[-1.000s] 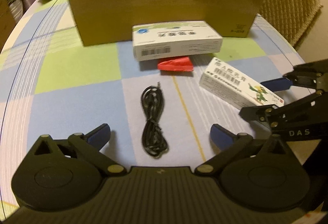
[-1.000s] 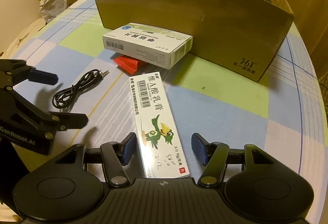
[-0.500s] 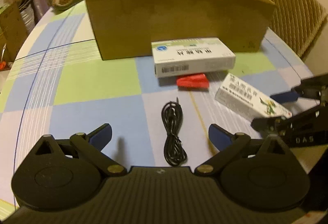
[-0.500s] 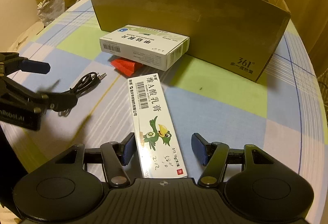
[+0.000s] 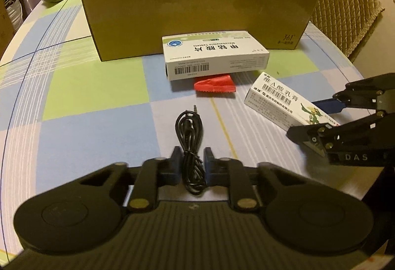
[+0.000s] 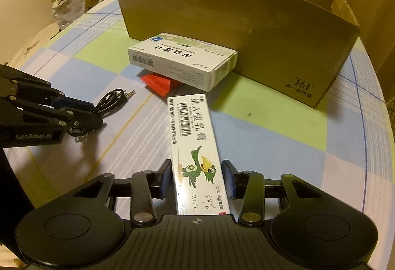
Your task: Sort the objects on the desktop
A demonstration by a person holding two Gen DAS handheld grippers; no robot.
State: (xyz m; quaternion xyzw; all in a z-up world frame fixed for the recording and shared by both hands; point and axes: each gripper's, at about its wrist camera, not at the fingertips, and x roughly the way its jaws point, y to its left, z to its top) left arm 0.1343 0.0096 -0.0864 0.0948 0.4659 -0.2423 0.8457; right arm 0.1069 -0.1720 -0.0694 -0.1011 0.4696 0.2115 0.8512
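Since a second ago both jaws closed: left gripper pinches black cable; right gripper pinches bird-print box.

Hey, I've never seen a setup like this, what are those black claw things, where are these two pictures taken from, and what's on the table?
There is no robot here. A person holds a two-finger clamp in each hand, and each clamp carries a wide-angle camera looking forward along its fingers. One picture comes from the left clamp, the other from the right, and each also catches the other clamp at its edge.

The left gripper has just been closing and now pinches a coiled black audio cable. The right gripper has just closed on a long white box with a green bird.

On the checked tablecloth there is also a wider white medicine box, resting partly on a small red object. Behind them stands an open cardboard box, probably where the sorted things will go.
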